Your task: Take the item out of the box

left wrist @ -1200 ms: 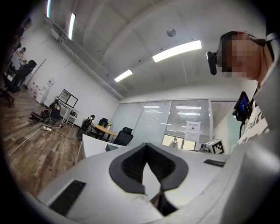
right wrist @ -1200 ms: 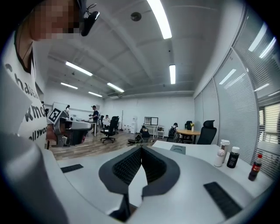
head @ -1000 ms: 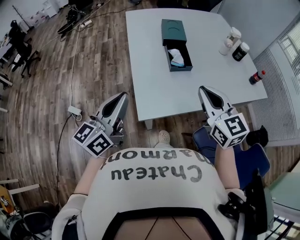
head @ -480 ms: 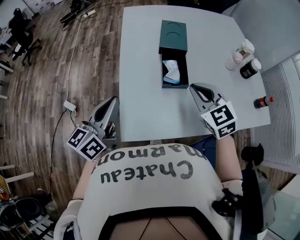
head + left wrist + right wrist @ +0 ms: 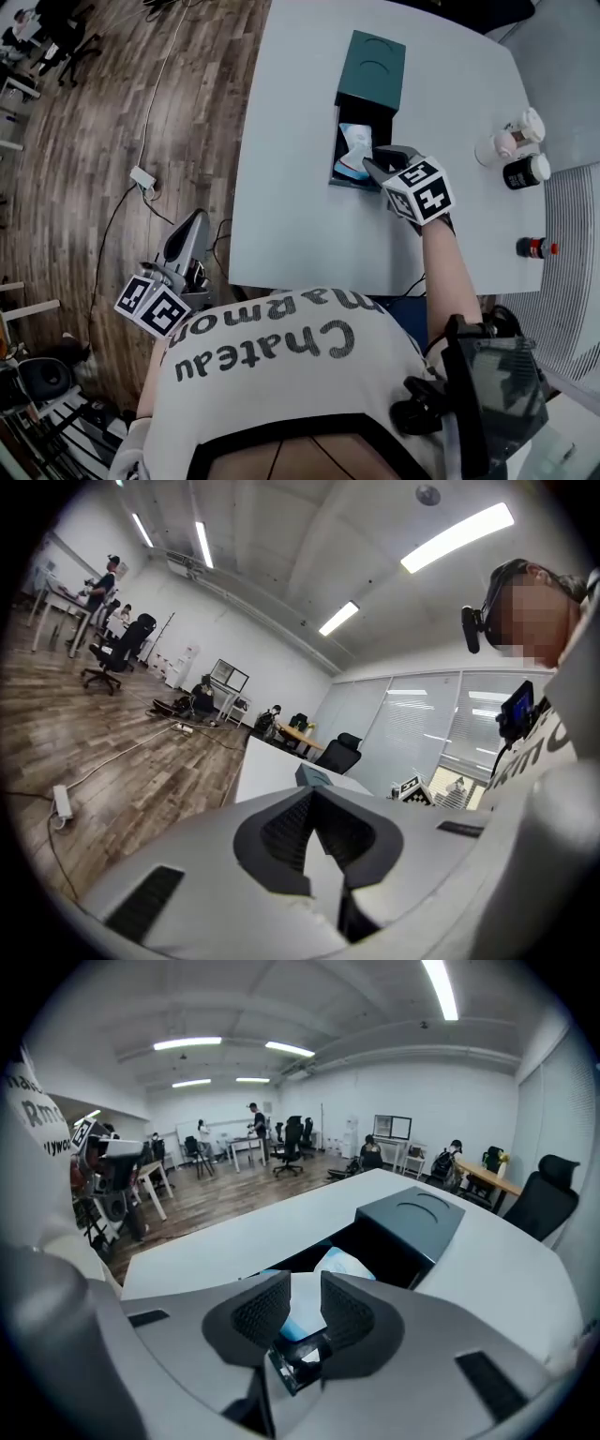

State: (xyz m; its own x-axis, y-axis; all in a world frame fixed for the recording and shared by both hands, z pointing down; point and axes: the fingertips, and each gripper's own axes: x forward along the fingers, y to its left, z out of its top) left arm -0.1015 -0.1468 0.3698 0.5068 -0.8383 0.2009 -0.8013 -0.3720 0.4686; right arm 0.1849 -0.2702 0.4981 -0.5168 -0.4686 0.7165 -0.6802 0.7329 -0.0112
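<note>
A dark teal box (image 5: pixel 373 70) lies on the white table (image 5: pixel 291 187) with its drawer pulled out toward me. In the drawer lies a white and light-blue item (image 5: pixel 354 150). My right gripper (image 5: pixel 372 163) hangs over the drawer's near right corner, pointing down at it. Its jaws have just been opening; in the right gripper view the gripper (image 5: pixel 305 1283) stands open, and the item (image 5: pixel 339 1265) shows past the gap, untouched. My left gripper (image 5: pixel 195 223) hangs off the table over the wood floor, shut and empty (image 5: pixel 313 793).
Two jars, one white (image 5: pixel 514 141) and one dark (image 5: pixel 525 171), stand at the table's right side, with a small dark bottle (image 5: pixel 534 248) nearer the front edge. A power strip (image 5: pixel 142 176) and cable lie on the floor at left.
My right gripper has swung forward and down from the table's front edge to the open drawer. The left gripper has sunk and drifted back to the left of the table.
</note>
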